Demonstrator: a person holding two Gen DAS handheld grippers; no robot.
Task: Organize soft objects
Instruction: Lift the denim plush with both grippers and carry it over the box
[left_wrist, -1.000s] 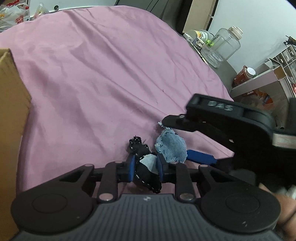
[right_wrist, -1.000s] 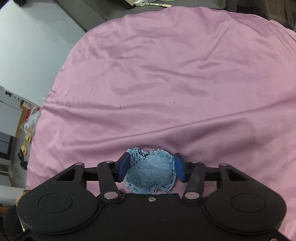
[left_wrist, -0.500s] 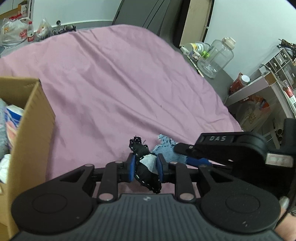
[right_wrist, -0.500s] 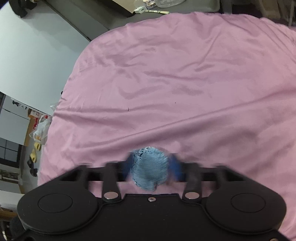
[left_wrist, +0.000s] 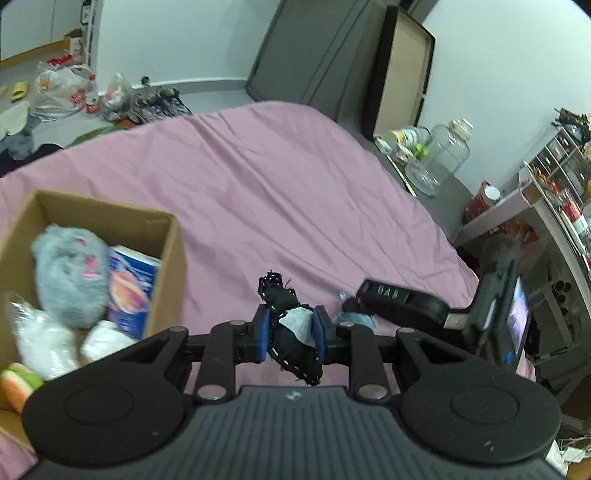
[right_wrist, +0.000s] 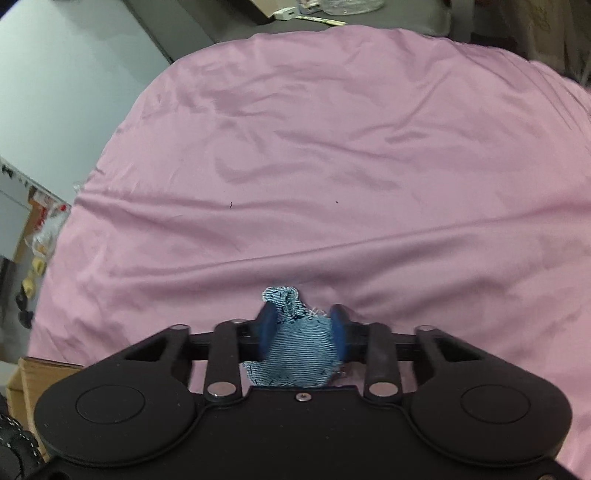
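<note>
Since a second ago the left tool (left_wrist: 290, 334) is riding higher above the bed (left_wrist: 280, 206), so the cardboard box (left_wrist: 168, 266) with its soft things is now showing in full at the left — and the denim scrap (right_wrist: 295, 350), flat and round before, is now bunching up. The left tool is clamped tight on a black stitched rag (left_wrist: 291, 339), which is hanging clear of the pink sheet. The right tool (right_wrist: 301, 332) is closing its jaws, the denim scrap sitting between the blue pads and crumpling under them. The step in hand is picking up the last loose scraps; next, each piece is probably needing a carry over the box opening and a release — the right grip looking worth confirming first.
</note>
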